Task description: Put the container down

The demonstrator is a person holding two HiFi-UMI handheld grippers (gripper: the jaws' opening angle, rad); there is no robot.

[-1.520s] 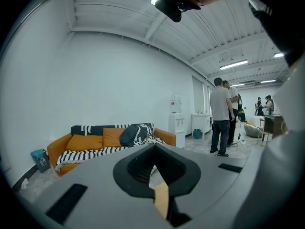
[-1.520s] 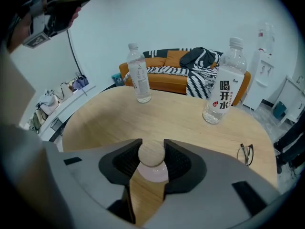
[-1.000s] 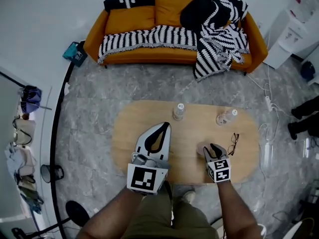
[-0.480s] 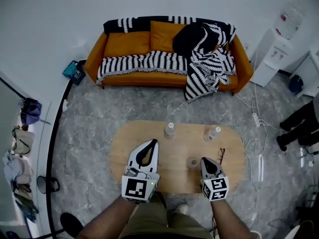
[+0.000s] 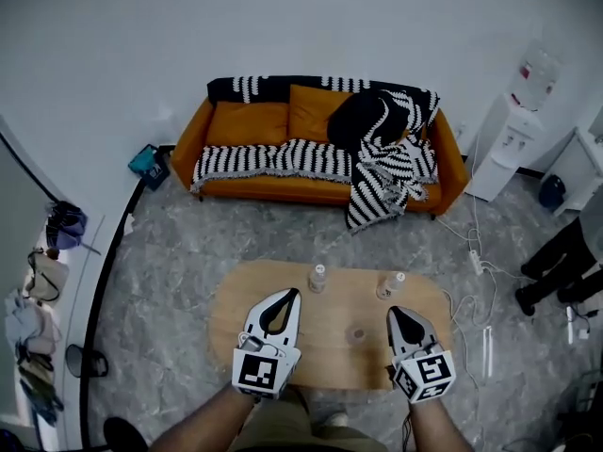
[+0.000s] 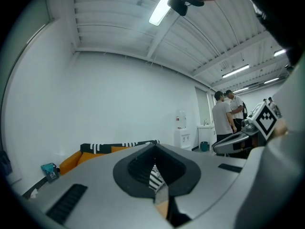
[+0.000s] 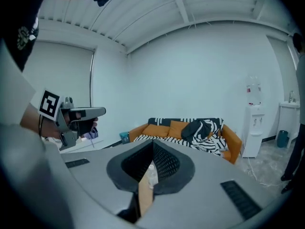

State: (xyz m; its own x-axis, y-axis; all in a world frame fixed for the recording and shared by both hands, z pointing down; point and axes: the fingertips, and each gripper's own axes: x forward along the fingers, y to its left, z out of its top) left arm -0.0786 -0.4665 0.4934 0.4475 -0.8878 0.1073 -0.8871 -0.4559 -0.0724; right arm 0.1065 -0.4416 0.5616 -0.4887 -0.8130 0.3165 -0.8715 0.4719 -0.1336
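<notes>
My left gripper (image 5: 285,297) and my right gripper (image 5: 396,314) are both over the near part of the oval light-wood table (image 5: 236,299). Each has its jaws pressed together with nothing between them. The small round translucent container (image 5: 356,333) stands on the table's near half, between my two grippers and apart from both. A clear plastic bottle (image 5: 317,277) and a second clear plastic bottle (image 5: 387,284) stand toward the table's far edge.

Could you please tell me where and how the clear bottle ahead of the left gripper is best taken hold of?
Grip the bottle around its middle, coming in level from the near edge of the table. It stands upright, apart from the other bottle and the small container, so fingers should fit either side.
</notes>
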